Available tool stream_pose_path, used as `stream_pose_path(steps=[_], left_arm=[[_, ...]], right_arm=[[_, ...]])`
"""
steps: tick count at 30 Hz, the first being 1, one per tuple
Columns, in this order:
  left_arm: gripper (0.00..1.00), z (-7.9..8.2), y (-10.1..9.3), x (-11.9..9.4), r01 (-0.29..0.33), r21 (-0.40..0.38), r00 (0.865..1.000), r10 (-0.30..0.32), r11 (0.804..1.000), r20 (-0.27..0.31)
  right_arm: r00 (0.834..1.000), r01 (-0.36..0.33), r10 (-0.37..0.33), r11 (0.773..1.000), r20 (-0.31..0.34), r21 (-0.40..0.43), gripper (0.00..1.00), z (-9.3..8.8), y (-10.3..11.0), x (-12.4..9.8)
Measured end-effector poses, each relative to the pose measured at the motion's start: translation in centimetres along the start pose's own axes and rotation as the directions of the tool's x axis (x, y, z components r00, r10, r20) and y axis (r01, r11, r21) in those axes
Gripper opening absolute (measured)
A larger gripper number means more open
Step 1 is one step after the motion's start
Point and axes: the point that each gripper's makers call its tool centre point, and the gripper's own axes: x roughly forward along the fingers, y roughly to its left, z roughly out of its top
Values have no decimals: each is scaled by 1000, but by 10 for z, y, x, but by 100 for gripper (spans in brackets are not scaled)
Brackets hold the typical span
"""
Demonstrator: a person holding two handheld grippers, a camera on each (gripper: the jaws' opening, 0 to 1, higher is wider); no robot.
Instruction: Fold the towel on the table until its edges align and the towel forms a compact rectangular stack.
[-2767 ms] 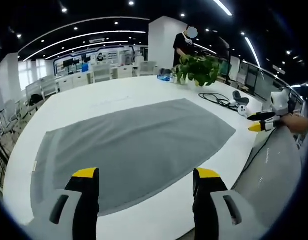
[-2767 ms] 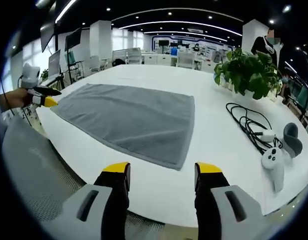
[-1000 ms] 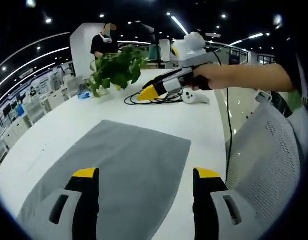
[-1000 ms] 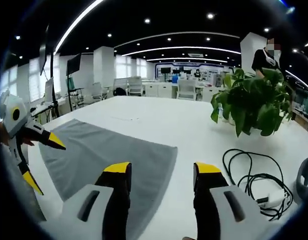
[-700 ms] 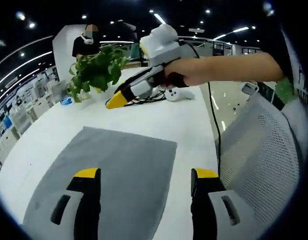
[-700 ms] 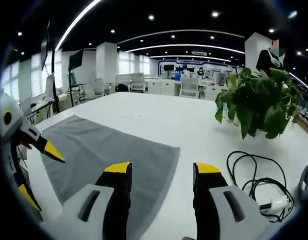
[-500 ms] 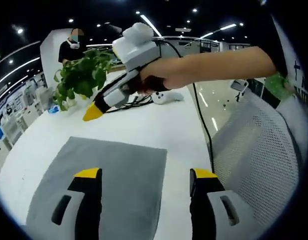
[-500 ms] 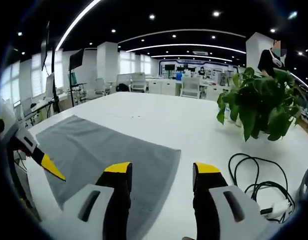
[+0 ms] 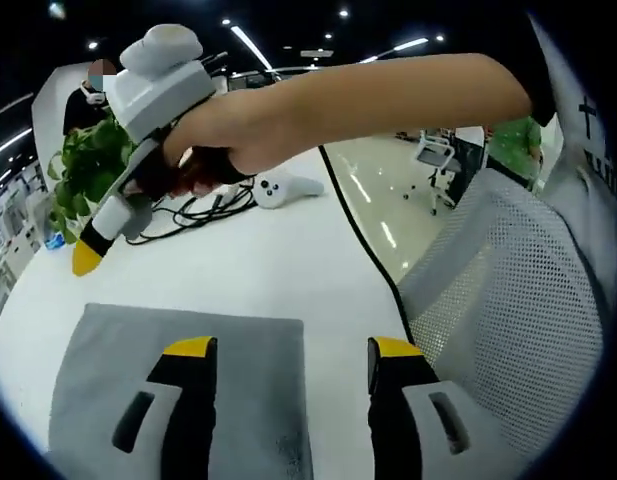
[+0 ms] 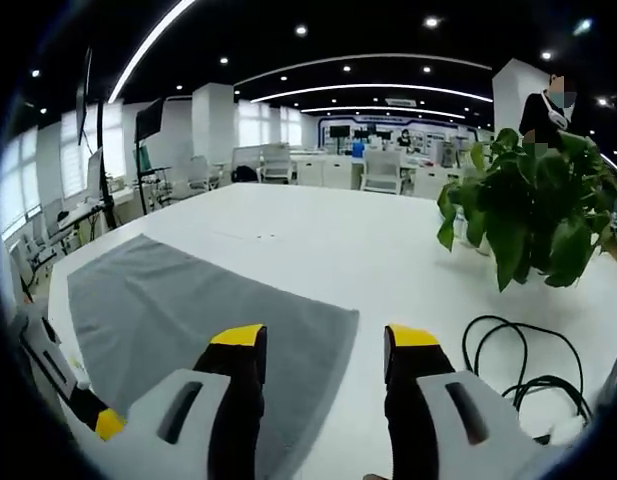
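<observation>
Flat grey terry towel (image 9: pixel 178 365) spread unfolded on the white desk (image 9: pixel 258 270), near the desk edge; same towel in the right gripper view (image 10: pixel 188 310), one corner just ahead of the right tongs. Left tongs (image 9: pixel 288 350) wide apart, nothing between the yellow tips, hovering over the towel's near corner; left tip over the cloth, right tip past its side edge, over bare desk. Right tongs (image 10: pixel 323 340) likewise wide, holding nothing; left tip over the towel corner, right tip over bare desk. In the left gripper view, right tongs held in a person's hand (image 9: pixel 213 150) coming in above the towel, yellow tip (image 9: pixel 86 257) pointing down toward the desk, apart from the cloth; gap between its tips can't be told from this angle. Left tongs' yellow tip at the lower left of the right gripper view (image 10: pixel 108 422), by the towel's near edge. Green leafy potted plant (image 10: pixel 533 210), black coiled cable (image 10: pixel 508 365) and white handheld controller (image 9: pixel 283 187) on the desk beyond the towel, well apart from it. Grey mesh chair back (image 9: pixel 508 300) beside the desk edge.
</observation>
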Motion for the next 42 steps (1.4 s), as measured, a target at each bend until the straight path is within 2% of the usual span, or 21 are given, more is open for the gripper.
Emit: stream_pose_path(steps=[5, 12, 18, 24, 27, 30, 36, 42], left_arm=[[60, -8, -4, 14, 37, -24, 999, -37, 999, -13], [54, -8, -8, 31, 51, -55, 999, -52, 997, -8], [47, -6, -5, 41, 34, -60, 999, -34, 998, 0], [40, -10, -5, 51, 24, -48, 1000, -25, 999, -11], [33, -3, 0, 54, -7, -67, 999, 10, 998, 41], [26, -3, 2, 56, -14, -80, 999, 18, 997, 44], [26, -11, 5, 61, -18, -101, 1000, 20, 995, 20], [24, -18, 3, 63, -18, -85, 1000, 19, 996, 2]], right_arm=[[1000, -3, 3, 1000, -27, -3, 46, -5, -2, 8], [999, 6, -4, 998, -40, 67, 44, -14, -8, 20], [999, 11, -6, 991, -45, 132, 42, -19, -11, 32], [997, 19, -10, 992, -72, 127, 41, -27, -13, 41], [996, 23, -12, 992, -90, 123, 40, -32, -14, 46], [995, 23, -11, 991, -96, 129, 39, -35, -14, 50], [994, 20, -6, 991, -106, 132, 38, -38, -14, 59], [994, 26, -10, 989, -111, 143, 37, -41, -15, 67]])
